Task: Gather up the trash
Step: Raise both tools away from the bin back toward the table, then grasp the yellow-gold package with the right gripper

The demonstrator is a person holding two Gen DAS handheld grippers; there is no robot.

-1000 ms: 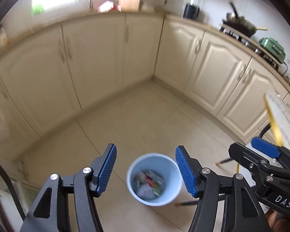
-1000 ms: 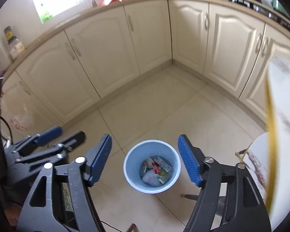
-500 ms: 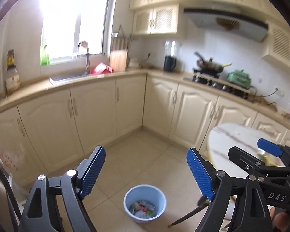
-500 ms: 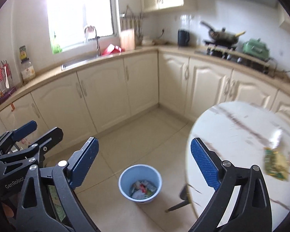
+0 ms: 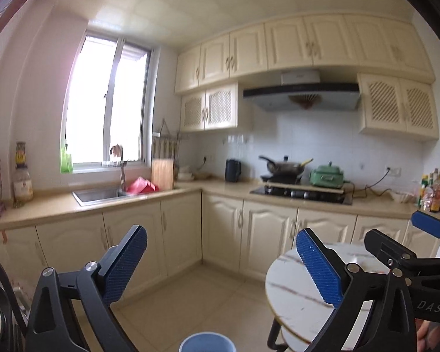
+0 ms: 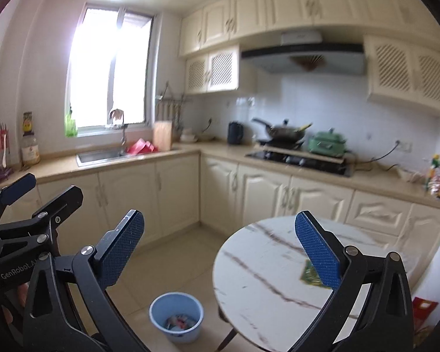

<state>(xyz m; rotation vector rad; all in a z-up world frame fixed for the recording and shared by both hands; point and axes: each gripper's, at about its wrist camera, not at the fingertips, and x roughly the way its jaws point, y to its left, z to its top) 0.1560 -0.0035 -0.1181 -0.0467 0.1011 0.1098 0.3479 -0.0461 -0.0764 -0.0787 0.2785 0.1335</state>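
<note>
Both grippers [image 5: 220, 264] [image 6: 220, 249] point nearly level across the kitchen, jaws opening, empty.

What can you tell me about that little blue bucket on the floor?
The blue bucket is a small round pail, plastic by the look, standing upright and uncovered on the pale tiled floor beside the marble-look round table. Crumpled wrappers, white and red among them, lie in its bottom. Nothing else touches it; the left-hand view shows only its rim.

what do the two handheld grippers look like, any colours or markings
Both are black frames with silver bolts and two angled fingers, each faced with a blue textured pad. The left gripper shows white "GenRobot" lettering on its body in the right wrist view; the right gripper shows "DAS" lettering in the left wrist view. No sleeves are visible.
</note>
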